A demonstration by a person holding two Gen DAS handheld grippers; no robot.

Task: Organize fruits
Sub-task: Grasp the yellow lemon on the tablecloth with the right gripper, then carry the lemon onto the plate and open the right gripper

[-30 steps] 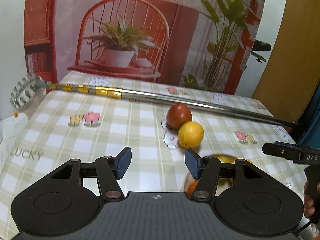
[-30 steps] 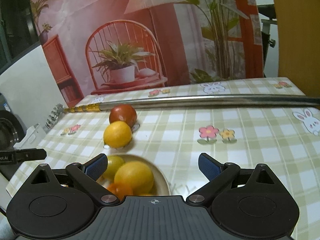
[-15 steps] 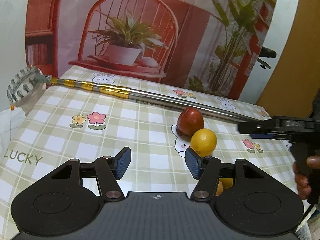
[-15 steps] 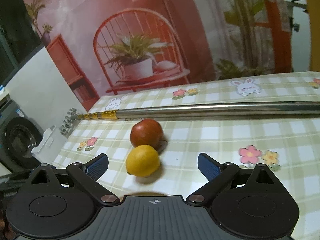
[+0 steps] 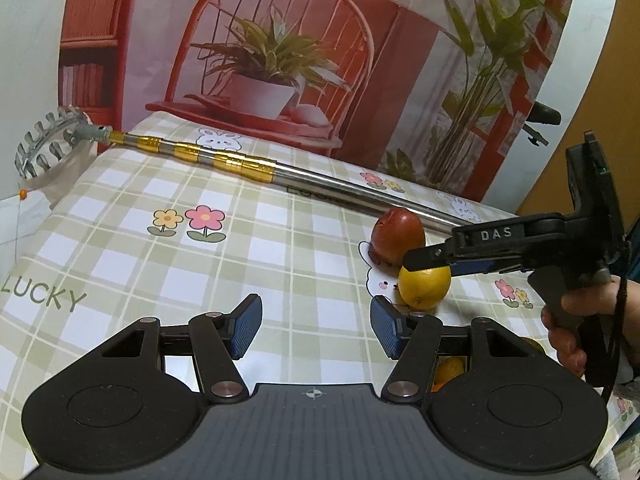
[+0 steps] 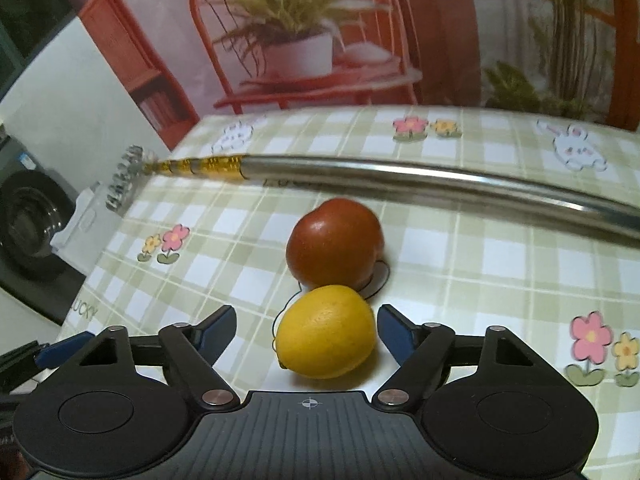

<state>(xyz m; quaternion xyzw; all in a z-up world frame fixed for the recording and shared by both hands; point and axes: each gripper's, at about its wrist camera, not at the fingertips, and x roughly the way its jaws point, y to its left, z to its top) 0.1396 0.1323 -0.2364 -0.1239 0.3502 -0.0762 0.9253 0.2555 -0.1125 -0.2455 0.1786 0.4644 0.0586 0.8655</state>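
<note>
So the right wrist view has the lemon point(image 6: 326, 332) sitting right between the spread fingers of the right tool point(image 6: 306, 330), released, not pinching it. The red fruit point(image 6: 334, 242) sits just behind the lemon, touching it, and the metal pole point(image 6: 400, 178) lies across the surface point(image 6: 500, 272) well behind the lemon.

The left wrist view gives what that one can't: the right tool point(image 5: 430, 262) from the side, "DAS" printed on its arm, fingers reaching over the lemon point(image 5: 424, 286), and the person's hand point(image 5: 576, 320) on the grip. The left tool point(image 5: 316, 326) is released too, over bare cloth left of the lemon. "LUCKY" is printed on the tablecloth, far left of the lemon.

Half a second ago the right tool was farther back from the lemon; now it straddles it.
</note>
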